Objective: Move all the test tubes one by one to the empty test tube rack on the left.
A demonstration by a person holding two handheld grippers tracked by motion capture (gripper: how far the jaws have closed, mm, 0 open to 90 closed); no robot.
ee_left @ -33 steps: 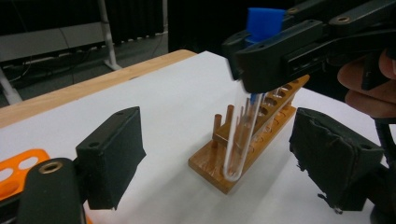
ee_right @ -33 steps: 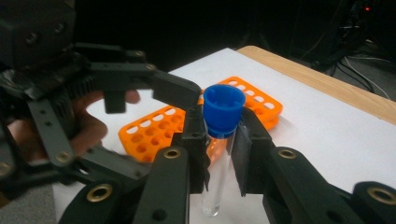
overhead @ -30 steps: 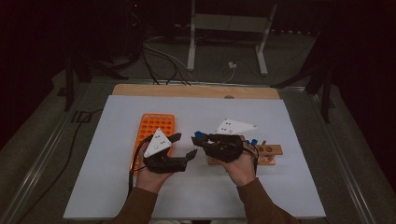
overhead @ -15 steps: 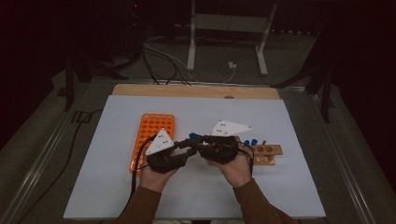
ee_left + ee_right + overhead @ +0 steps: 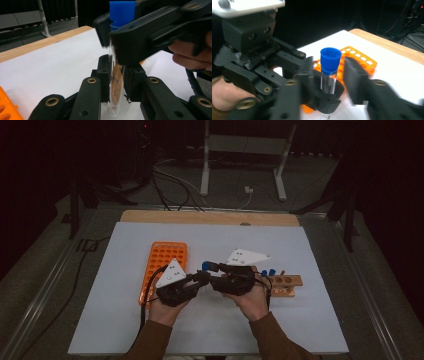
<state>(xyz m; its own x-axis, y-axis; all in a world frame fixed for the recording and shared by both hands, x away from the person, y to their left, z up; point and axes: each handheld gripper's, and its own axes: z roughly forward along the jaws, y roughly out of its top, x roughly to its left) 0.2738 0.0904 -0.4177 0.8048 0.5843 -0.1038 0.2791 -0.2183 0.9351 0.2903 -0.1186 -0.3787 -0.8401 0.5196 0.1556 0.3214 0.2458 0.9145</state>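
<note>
With the left gripper (image 5: 116, 82) pinching the blue-capped tube (image 5: 115, 82) upright above the desk (image 5: 125, 320), the right gripper (image 5: 325, 75) is spreading its jaws off it; keep the left hand steady while withdrawing the right.

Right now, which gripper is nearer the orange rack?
Left. The left gripper sits just beside the orange rack, its fingers clamping the blue-capped tube; the right gripper is farther right, fingers apart.
</note>
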